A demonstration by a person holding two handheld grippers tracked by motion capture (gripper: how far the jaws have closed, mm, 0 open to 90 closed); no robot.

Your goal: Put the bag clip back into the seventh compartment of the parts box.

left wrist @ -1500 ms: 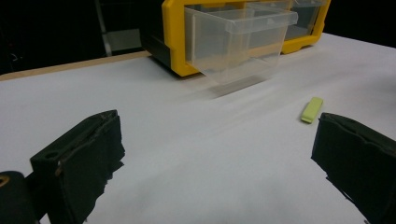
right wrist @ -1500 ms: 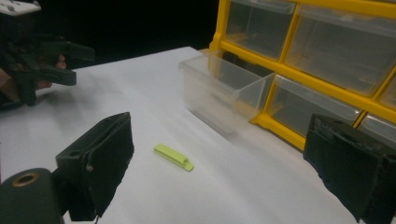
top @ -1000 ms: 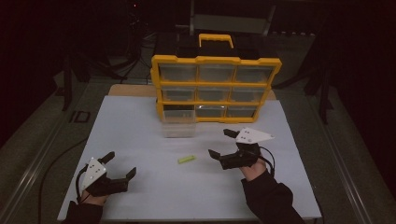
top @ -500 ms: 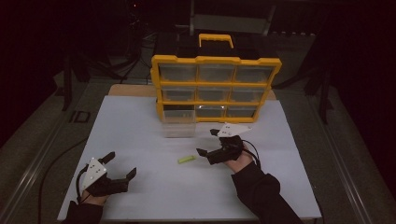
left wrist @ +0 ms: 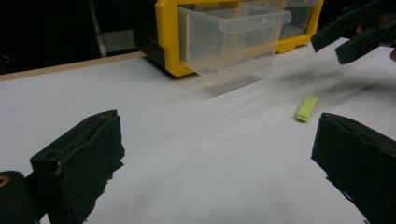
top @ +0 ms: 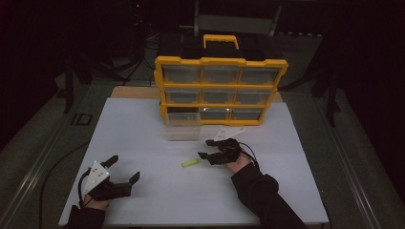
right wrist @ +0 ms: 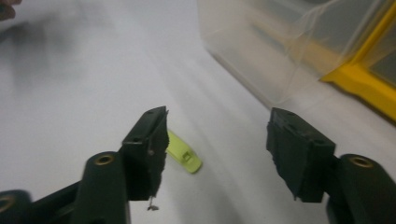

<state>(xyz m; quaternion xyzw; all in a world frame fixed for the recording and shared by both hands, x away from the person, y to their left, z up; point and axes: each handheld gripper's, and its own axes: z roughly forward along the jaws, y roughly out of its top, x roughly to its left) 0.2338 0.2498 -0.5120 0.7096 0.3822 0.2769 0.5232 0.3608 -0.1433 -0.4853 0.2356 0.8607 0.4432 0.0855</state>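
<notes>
So the right hand-held gripper (top: 210, 148) is hovering just beside the little lime-green clip (top: 189, 163) on the white bench (top: 143, 129), jaws spread wide with nothing in them. Looks like the approach-to-pick step to me. Next it needs to drop down and straddle that clip before closing. The left hand-held gripper (top: 120, 171) sits wide open and empty too, well apart, and the clear drawer (top: 182, 126) is pulled out of the yellow organizer (top: 220, 86).

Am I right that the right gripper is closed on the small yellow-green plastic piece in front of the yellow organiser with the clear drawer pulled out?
Not quite: the right gripper is open, not closed on the small yellow-green plastic piece, which lies on the white table beside its jaws, as the right gripper view shows. The yellow organiser does have its clear drawer pulled out.
</notes>
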